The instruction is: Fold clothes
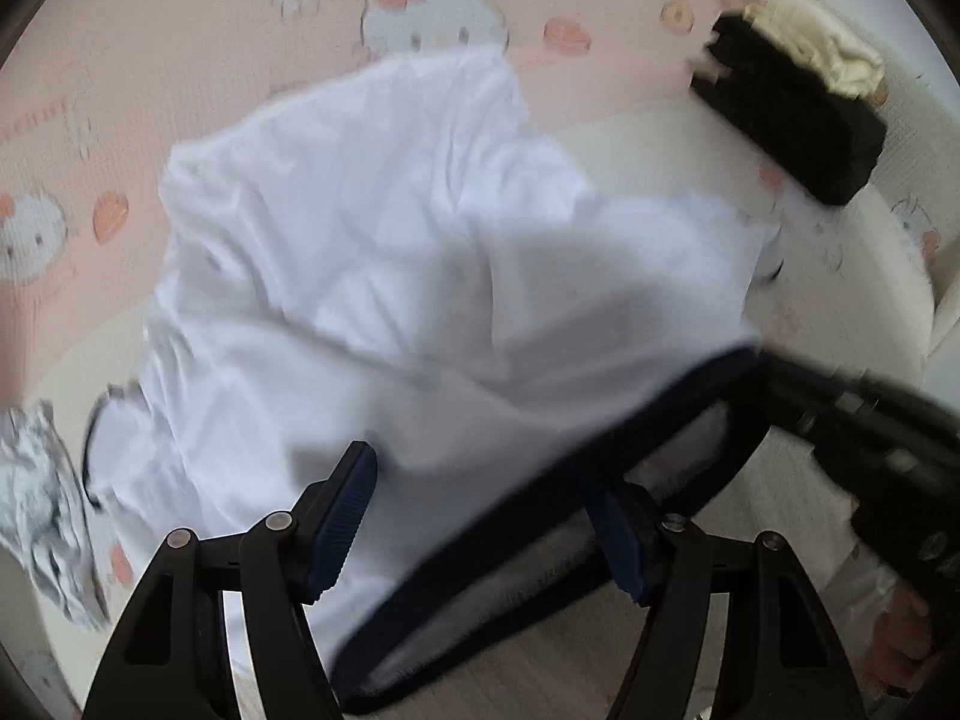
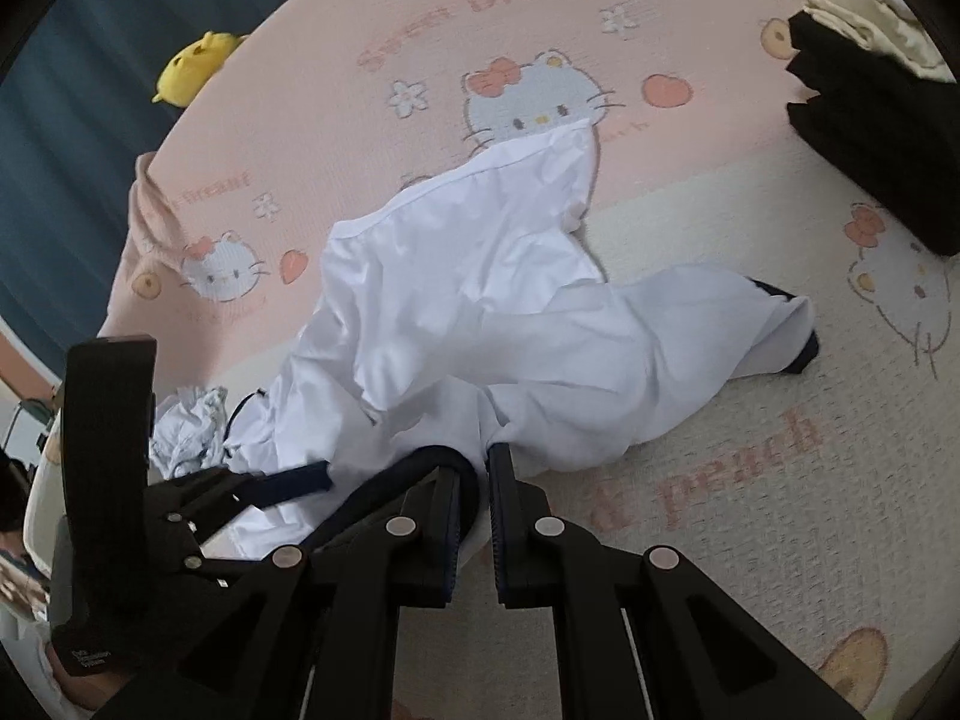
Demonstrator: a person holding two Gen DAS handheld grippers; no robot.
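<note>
Left wrist view: no baskets or boxes anywhere, only loose clothing on a bed. White shirt (image 1: 384, 252) rumpled across the middle of the frame, blurred, its dark-trimmed edge (image 1: 540, 480) running from centre right down to the bottom centre. Left gripper (image 1: 480, 516) at the bottom centre with jaws apart, the trimmed edge passing between the blue pads (image 1: 342, 522), contact not clear through the blur. Right gripper's body (image 1: 870, 438) entering at the lower right, meeting the trim there. Pink cartoon-cat bedspread (image 1: 180, 60) filling the upper half, a cream band (image 1: 660, 138) to the right. Folded black garment (image 1: 798, 132) with a cream one (image 1: 822, 42) on top at the upper right, well apart from the shirt. Small crumpled grey-white cloth (image 1: 42, 510) at the left edge. Wood-look floor at the bottom. Right wrist view: right gripper (image 2: 483, 468) at the bottom centre, jaws closed on the shirt's dark trim (image 2: 414, 468), white shirt (image 2: 480, 300) rising from there toward the middle. Left gripper's body (image 2: 108, 480) at the lower left, its fingers hidden. Bedspread (image 2: 300, 120) pink above, cream at the lower right, bare there with open room. Black stack (image 2: 870, 138) at the upper right edge. Yellow plush toy (image 2: 192, 63) at the upper left beside a dark blue wall (image 2: 60, 150).
</note>
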